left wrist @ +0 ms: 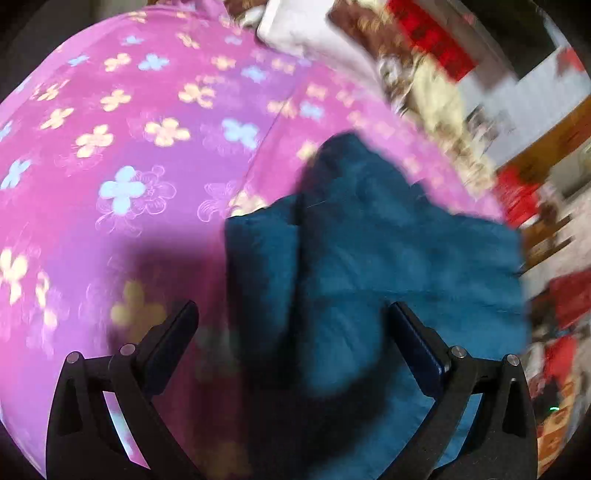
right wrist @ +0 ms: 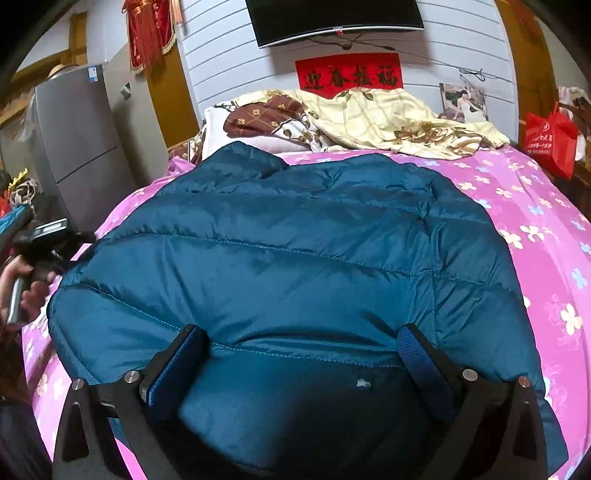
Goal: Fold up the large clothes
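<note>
A teal quilted puffer jacket lies spread on a bed with a pink flowered sheet. My right gripper is open and empty, its jaws hovering over the jacket's near edge. In the blurred left wrist view the jacket lies to the right on the pink sheet. My left gripper is open, hovering over the jacket's left edge, holding nothing. The left gripper and the hand holding it also show at the left edge of the right wrist view.
A cream and brown quilt and a pillow are piled at the bed's head. A grey fridge stands left of the bed. A red bag hangs at the right. A TV is on the wall.
</note>
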Demonstrator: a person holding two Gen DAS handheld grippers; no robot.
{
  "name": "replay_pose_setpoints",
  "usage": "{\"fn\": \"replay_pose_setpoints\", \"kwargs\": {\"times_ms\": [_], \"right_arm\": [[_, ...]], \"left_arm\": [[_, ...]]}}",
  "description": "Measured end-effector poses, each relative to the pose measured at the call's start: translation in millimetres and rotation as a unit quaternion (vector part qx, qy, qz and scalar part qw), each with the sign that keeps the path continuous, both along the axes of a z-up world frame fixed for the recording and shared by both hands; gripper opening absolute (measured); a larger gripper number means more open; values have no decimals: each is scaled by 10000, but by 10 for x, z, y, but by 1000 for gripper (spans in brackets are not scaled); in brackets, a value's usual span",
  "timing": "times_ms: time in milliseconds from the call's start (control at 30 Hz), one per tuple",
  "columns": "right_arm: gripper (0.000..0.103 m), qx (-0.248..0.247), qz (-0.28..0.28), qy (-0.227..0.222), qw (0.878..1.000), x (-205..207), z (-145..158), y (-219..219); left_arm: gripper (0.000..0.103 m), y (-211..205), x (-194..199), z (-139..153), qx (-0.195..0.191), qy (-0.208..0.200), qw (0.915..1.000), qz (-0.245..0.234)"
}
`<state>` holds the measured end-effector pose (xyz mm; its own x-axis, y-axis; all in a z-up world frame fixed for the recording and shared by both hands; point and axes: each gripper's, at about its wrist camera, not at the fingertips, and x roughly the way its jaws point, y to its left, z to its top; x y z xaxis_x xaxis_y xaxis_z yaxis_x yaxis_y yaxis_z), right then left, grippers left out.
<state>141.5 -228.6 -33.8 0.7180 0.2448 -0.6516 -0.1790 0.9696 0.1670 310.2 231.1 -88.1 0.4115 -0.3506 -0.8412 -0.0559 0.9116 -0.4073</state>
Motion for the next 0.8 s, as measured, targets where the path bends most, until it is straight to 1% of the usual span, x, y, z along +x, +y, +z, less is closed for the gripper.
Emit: {"fn": "replay_pose_setpoints", "kwargs": {"times_ms": [33,67,100,167,233,267,300,333,367,433,500,600,633,667,733,800], "right_arm": [[103,13,3,-7,10000,-6,4,-2],[103,34,5,-18,10000,-6,7,-3],[103,66,4,-33,10000,-11,13,-15],[103,100,35,-81,9999,-52,29,-40],[103,192,124,-69,9997,-91,149,-94],[103,288,71,-284,9992,-152,275,-196],[103,325,-202,-641,9972,-248,413,-357],[103,351,-504,-847,9945,-317,488,-521],[103,425,-936,-932,9903,-371,543,-775],[103,661,-1539,-821,9824,-424,528,-1217],[103,955,-2217,-517,9690,-494,408,-1667],[103,1346,-2710,-292,9527,-540,293,-2024],[103,1511,-2750,-237,9492,-498,268,-2104],[103,1735,-2618,-148,9493,-403,238,-2161],[103,2149,-2145,197,9526,-120,152,-2252],[103,2326,-1697,604,9558,196,61,-2208]], "left_arm": [[103,-3,47,-58,-154,81,9998,-24],[103,-6,60,-45,-182,-61,9998,-15],[103,-27,106,-59,-204,-35,9998,-72],[103,-71,135,-44,-111,-89,9998,-140],[103,-158,133,-30,-19,-166,9994,-318],[103,-179,141,-37,-28,-190,9992,-361],[103,-208,125,-28,11,-270,9988,-399],[103,-218,143,-14,39,-329,9986,-413],[103,-202,120,-33,54,-379,9984,-410],[102,-214,108,-55,130,-487,9979,-403],[103,-207,57,-84,260,-583,9973,-372],[103,-253,21,-88,534,-747,9953,-314],[103,-272,17,-88,648,-810,9942,-287],[103,-290,23,-95,715,-841,9935,-270],[103,-335,22,-101,902,-911,9914,-250],[103,-337,30,-122,945,-897,9912,-233]]}}
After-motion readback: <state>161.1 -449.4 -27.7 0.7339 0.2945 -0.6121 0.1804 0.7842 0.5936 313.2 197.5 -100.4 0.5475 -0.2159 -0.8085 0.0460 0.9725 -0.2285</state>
